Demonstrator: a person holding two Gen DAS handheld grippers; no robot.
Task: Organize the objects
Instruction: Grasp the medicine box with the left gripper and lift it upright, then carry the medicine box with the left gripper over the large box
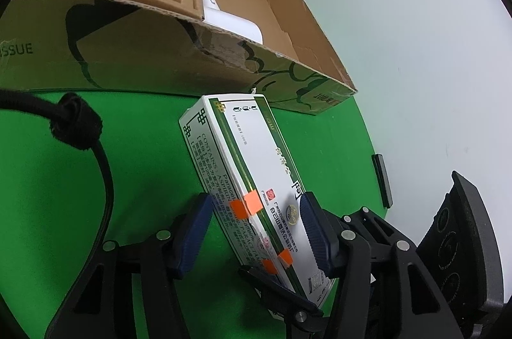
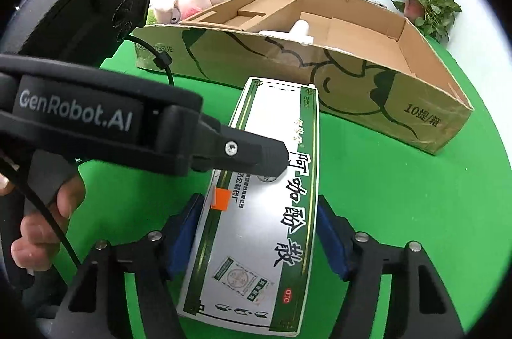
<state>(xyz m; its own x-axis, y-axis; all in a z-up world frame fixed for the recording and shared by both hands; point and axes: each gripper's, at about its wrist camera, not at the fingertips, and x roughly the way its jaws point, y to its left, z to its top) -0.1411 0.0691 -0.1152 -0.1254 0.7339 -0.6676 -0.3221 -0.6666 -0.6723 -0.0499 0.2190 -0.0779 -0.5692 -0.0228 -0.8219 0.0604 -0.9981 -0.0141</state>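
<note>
Green mat [image 2: 384, 211]; medicine box [image 2: 256, 227] partly hidden.

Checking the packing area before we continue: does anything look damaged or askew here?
Yes. The big cardboard carton has a torn, crumpled top edge on its near wall, with the printed layer peeled. The medicine box lies skewed to it on the green mat.

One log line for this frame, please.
left hand-held gripper: open, around medicine box | right hand-held gripper: flanking box, grip unclear | carton: behind
</note>
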